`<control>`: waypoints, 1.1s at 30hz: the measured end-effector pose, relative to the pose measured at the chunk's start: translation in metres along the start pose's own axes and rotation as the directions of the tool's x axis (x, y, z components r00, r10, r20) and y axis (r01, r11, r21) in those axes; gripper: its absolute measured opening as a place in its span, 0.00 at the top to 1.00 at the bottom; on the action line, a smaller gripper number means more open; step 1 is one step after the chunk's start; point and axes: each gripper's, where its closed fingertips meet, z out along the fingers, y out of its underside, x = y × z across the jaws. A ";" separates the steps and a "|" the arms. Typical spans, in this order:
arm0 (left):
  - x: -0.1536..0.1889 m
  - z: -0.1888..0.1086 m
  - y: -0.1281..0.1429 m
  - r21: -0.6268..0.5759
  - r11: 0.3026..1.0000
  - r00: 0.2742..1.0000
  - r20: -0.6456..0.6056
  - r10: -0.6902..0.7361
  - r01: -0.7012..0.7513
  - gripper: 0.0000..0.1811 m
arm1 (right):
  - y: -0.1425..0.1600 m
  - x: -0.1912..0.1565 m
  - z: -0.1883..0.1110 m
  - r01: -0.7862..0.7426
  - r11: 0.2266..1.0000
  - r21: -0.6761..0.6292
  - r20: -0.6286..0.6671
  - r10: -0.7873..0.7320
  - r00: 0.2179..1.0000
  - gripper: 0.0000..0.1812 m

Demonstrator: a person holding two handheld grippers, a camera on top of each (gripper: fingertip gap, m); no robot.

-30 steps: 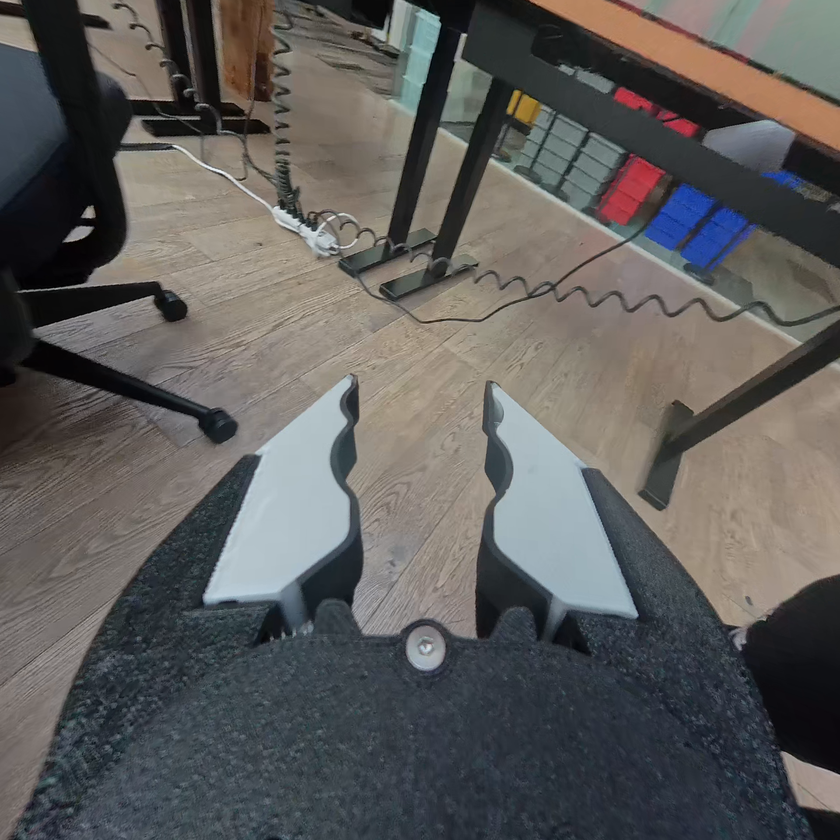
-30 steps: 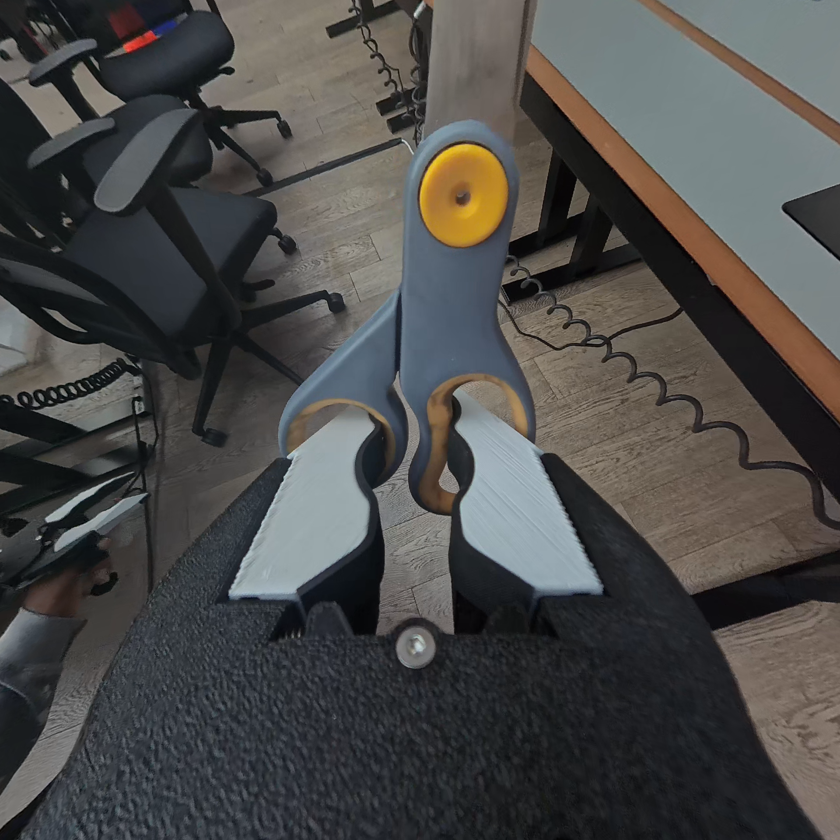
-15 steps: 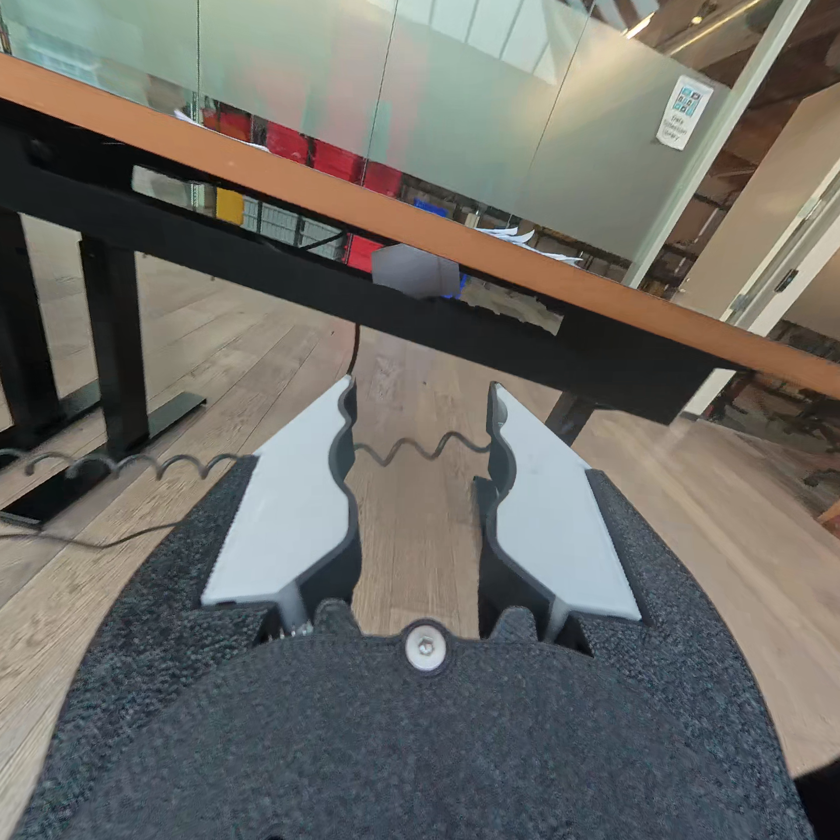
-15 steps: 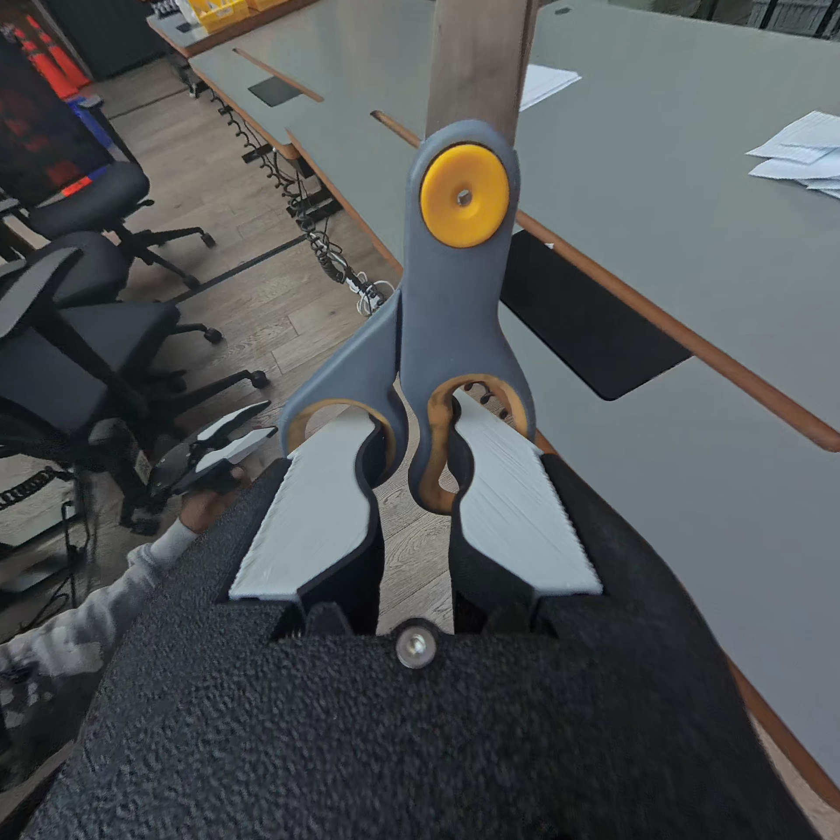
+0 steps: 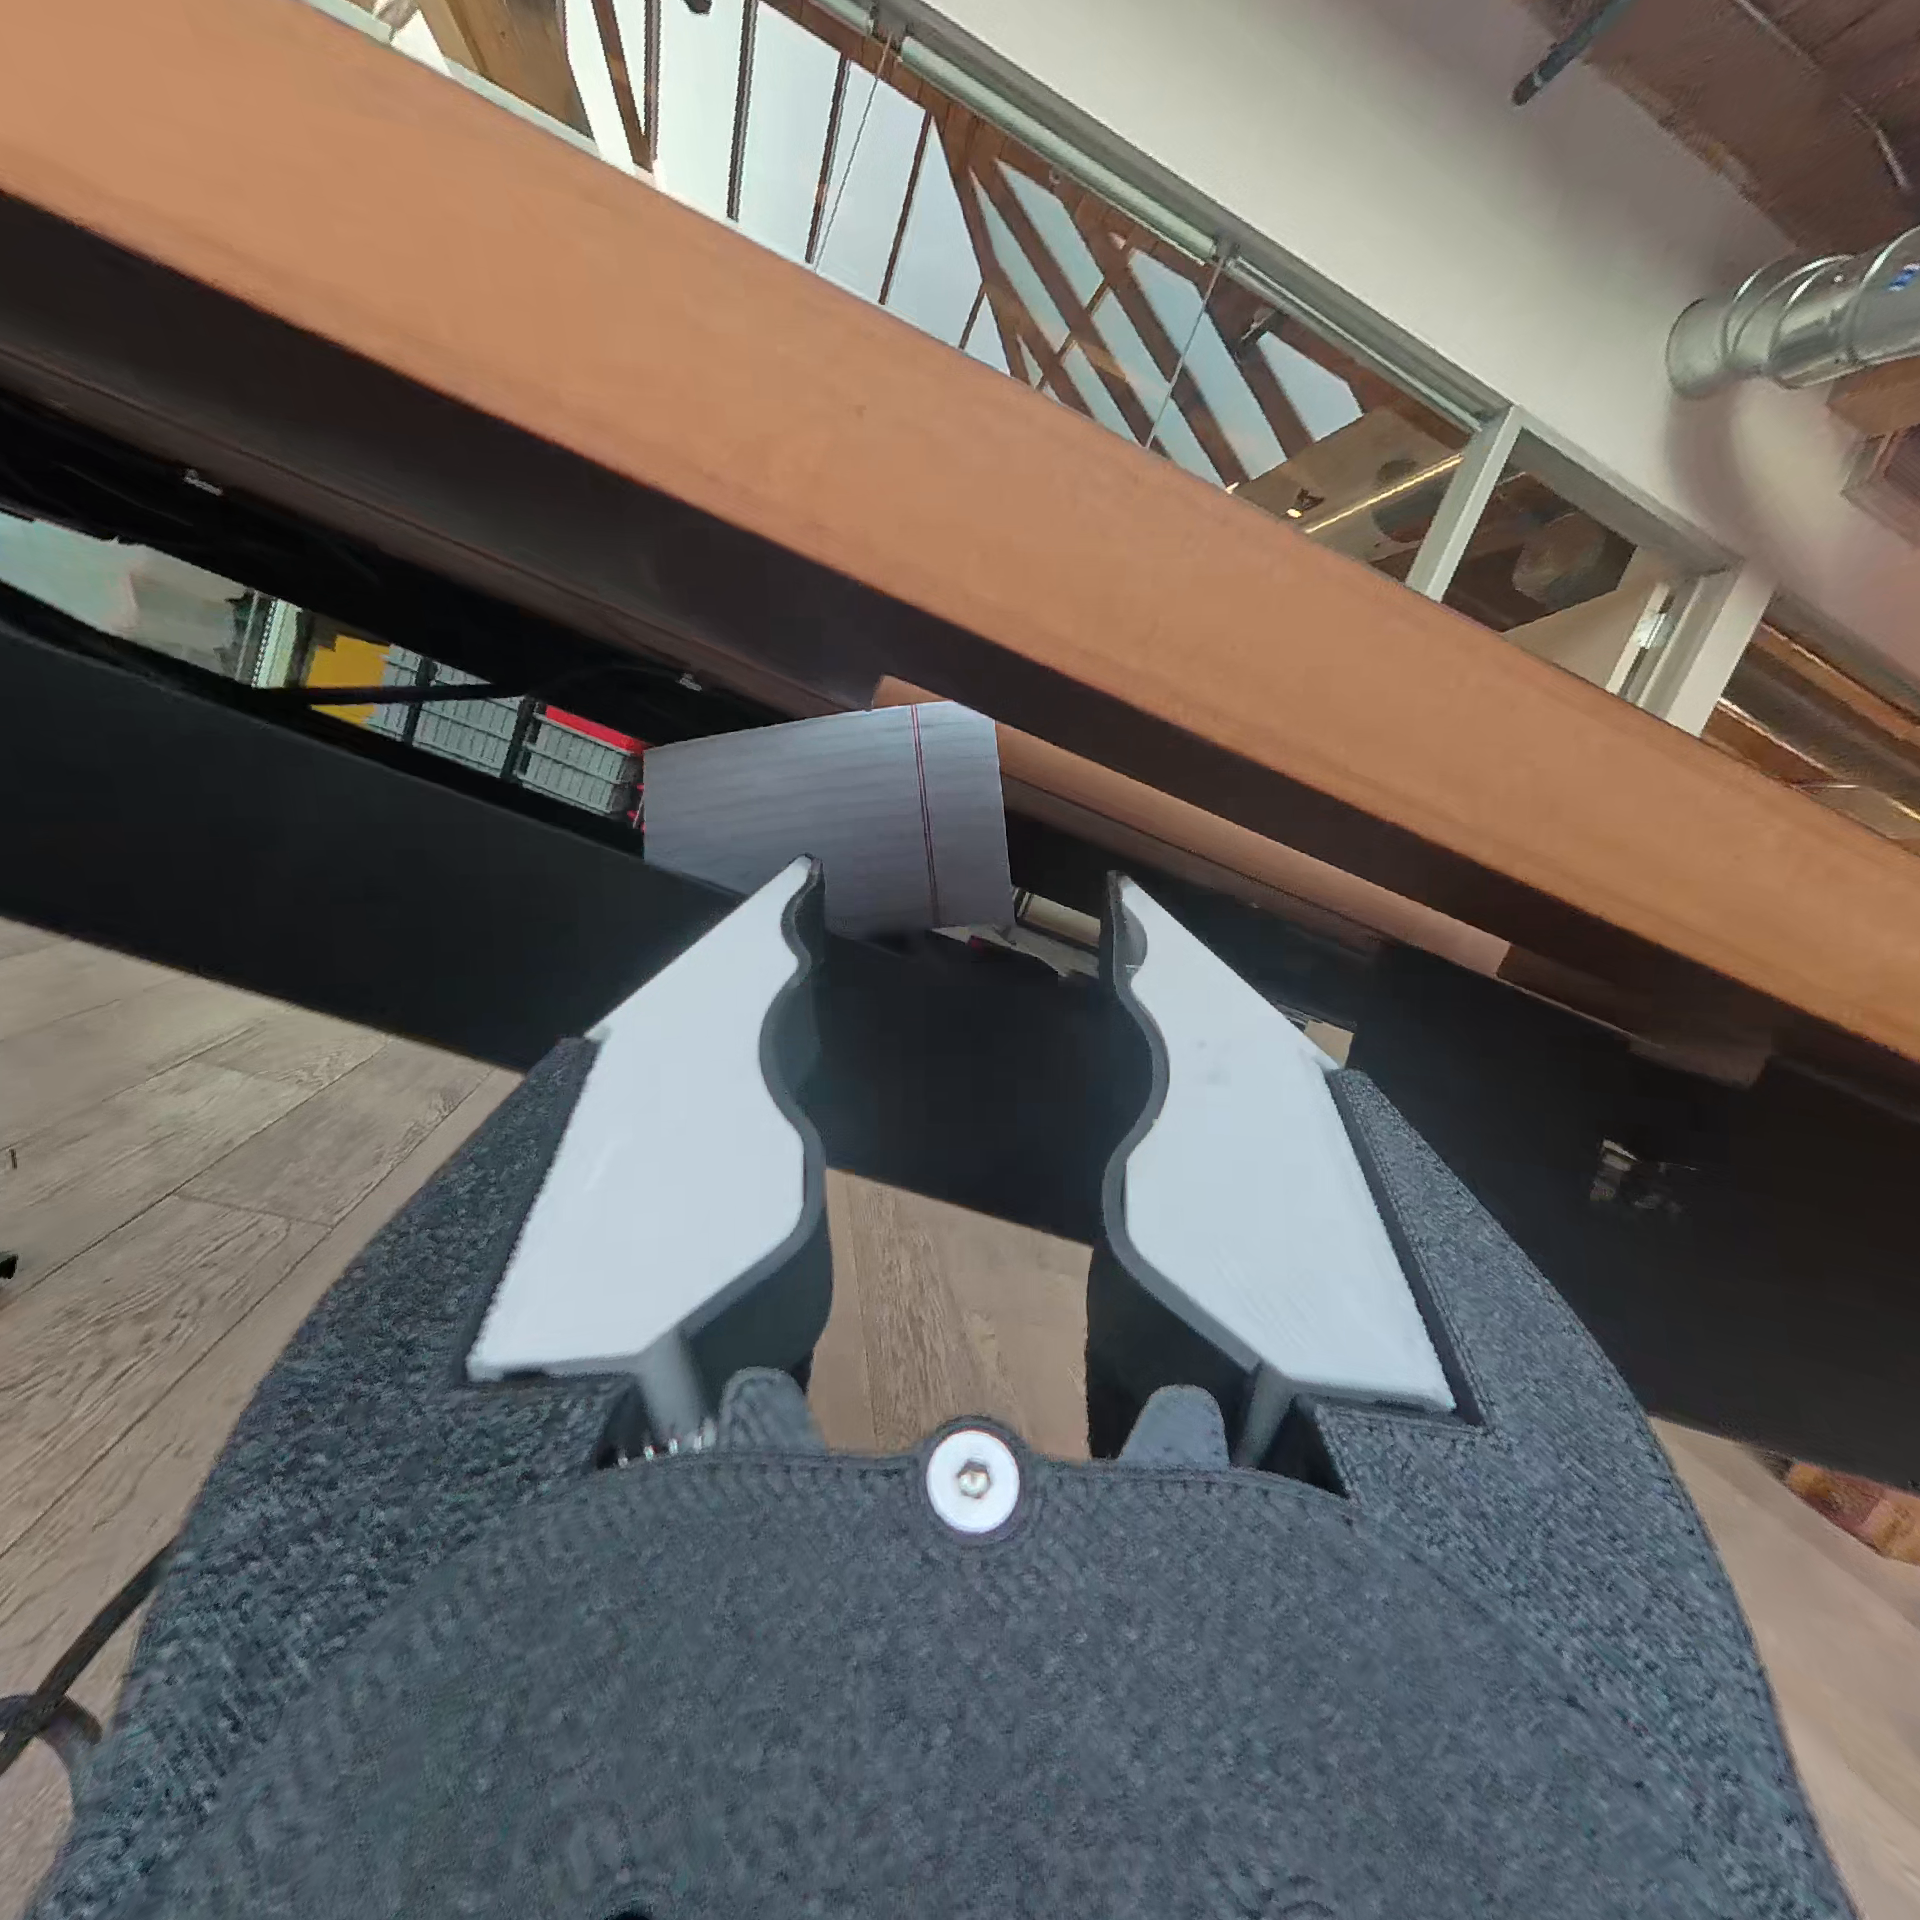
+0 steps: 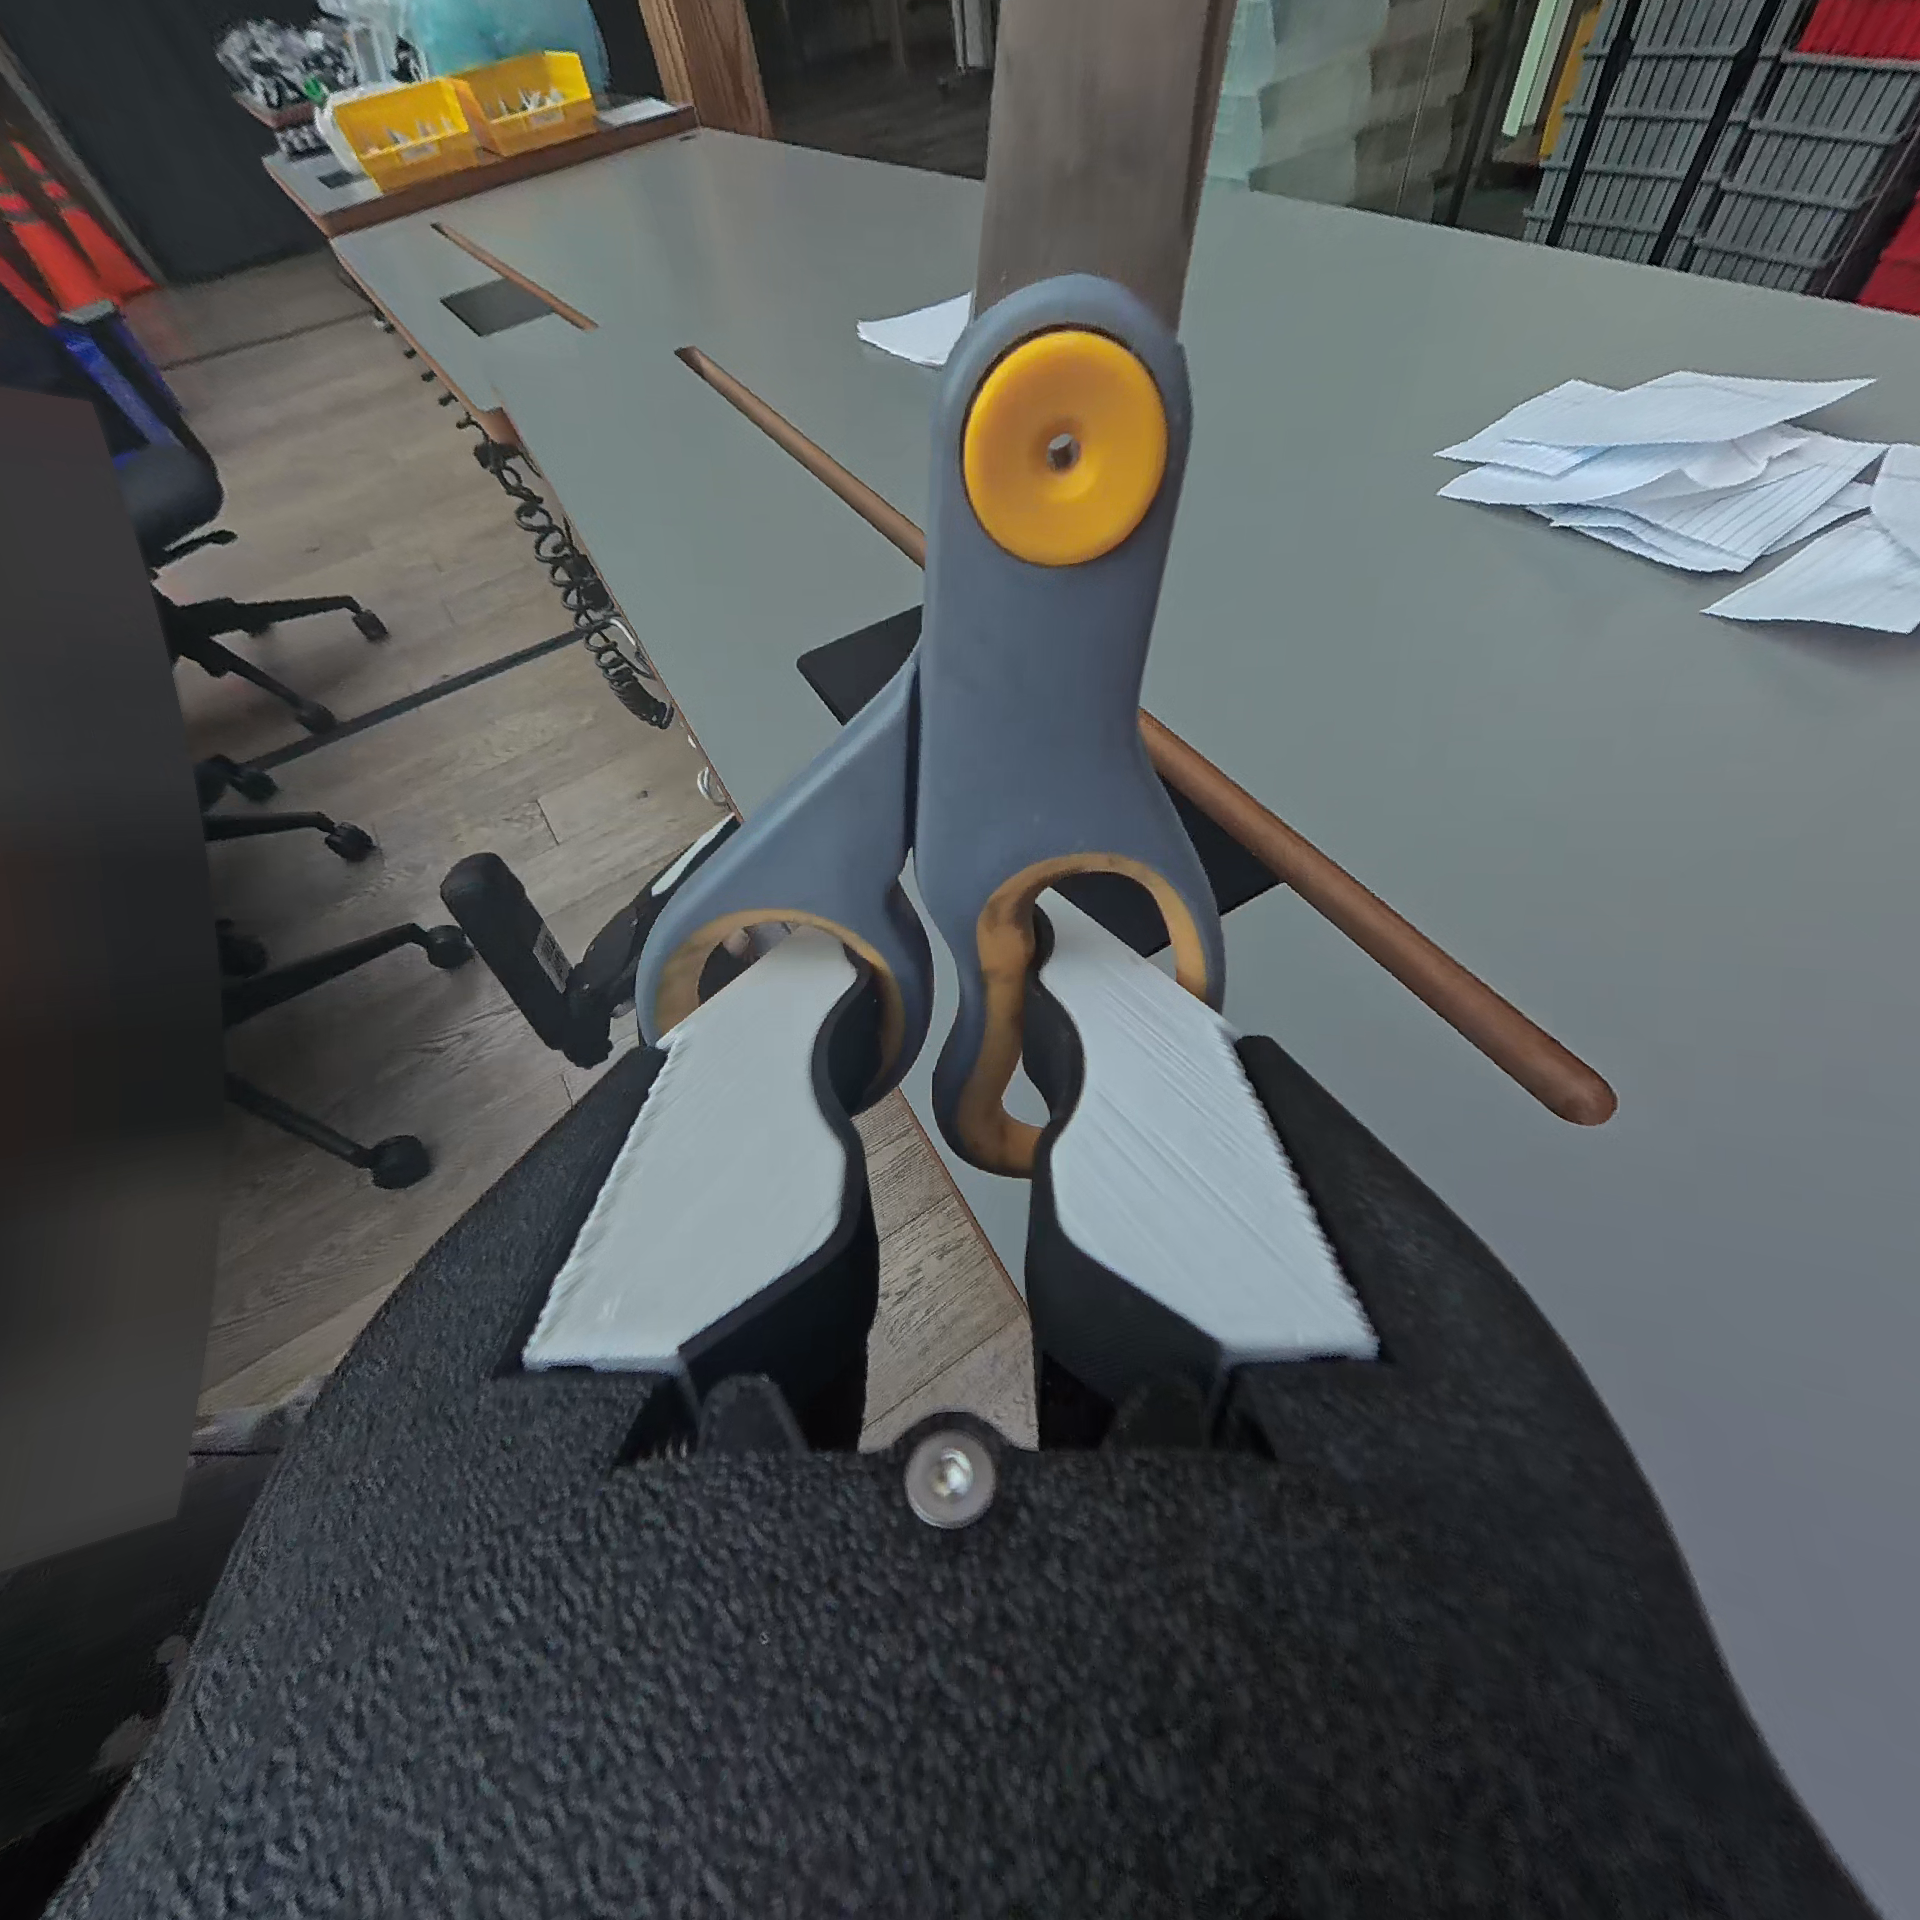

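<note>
Vs 0.5 s earlier, the left gripper (image 5: 961, 883) had tilted up and closed on the brown-edged desk (image 5: 935, 499), so the white lined paper sheet (image 5: 831, 810) hanging under the edge sat just beyond its fingertips; jaws spread, holding nothing. The right gripper (image 6: 904, 935) had swung further over the grey tabletop (image 6: 1507, 831); its fingers sat inside the loops of the grey-and-orange scissors (image 6: 1039, 644), blades together, pointing up. Loose lined paper scraps (image 6: 1714, 478) lay far right. No legible writing or brands
</note>
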 end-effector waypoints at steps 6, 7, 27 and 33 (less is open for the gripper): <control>0.003 0.028 -0.001 -0.038 0.998 0.999 -0.022 0.045 -0.046 0.71 | 0.014 0.011 0.006 -0.028 1.000 -0.004 0.016 0.028 0.999 0.89; 0.002 0.023 -0.003 -0.021 1.000 0.999 -0.025 0.021 -0.022 0.72 | 0.015 0.013 0.006 -0.035 0.999 -0.002 0.020 0.035 0.999 0.89; 0.015 -0.096 -0.057 -0.216 0.975 0.921 0.365 0.134 -0.056 0.73 | -0.024 0.092 -0.023 -0.141 0.990 0.022 0.207 0.134 0.969 0.89; 0.119 -0.075 -0.136 -0.247 0.966 0.833 0.516 0.200 -0.079 0.72 | -0.079 0.175 -0.018 -0.128 0.991 -0.036 0.299 0.133 0.945 0.89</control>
